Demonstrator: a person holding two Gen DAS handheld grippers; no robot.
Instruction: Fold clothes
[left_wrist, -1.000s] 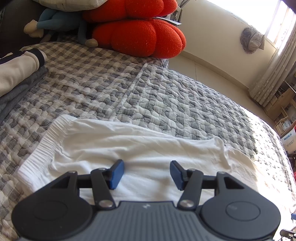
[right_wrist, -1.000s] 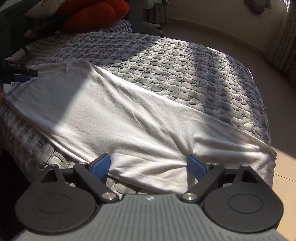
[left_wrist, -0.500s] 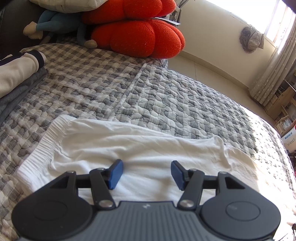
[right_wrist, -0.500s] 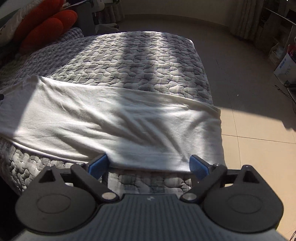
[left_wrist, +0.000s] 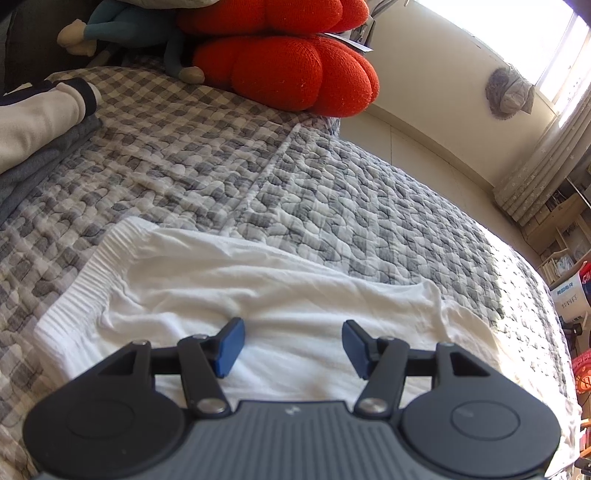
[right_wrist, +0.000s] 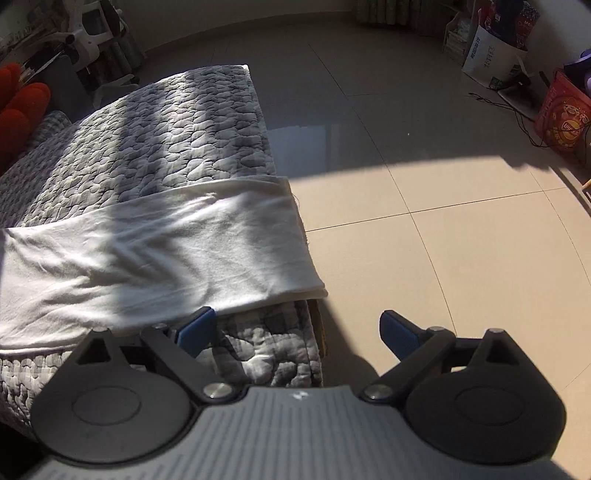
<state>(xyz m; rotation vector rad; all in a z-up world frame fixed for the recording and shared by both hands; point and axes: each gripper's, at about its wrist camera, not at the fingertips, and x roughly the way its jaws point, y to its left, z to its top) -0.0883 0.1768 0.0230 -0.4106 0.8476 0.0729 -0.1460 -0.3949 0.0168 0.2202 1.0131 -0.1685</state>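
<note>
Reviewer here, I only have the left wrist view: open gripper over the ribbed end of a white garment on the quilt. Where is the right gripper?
Observer: The right gripper is open, off the bed's foot corner, mostly over bare floor tiles.
Operator: Is it holding the white garment?
Observer: No. Only its left finger sits near the white garment's front edge; nothing lies between the fingers.
Operator: How does the far end of the garment lie?
Observer: It reaches the mattress edge, its end hem slightly overhanging toward the floor.
</note>
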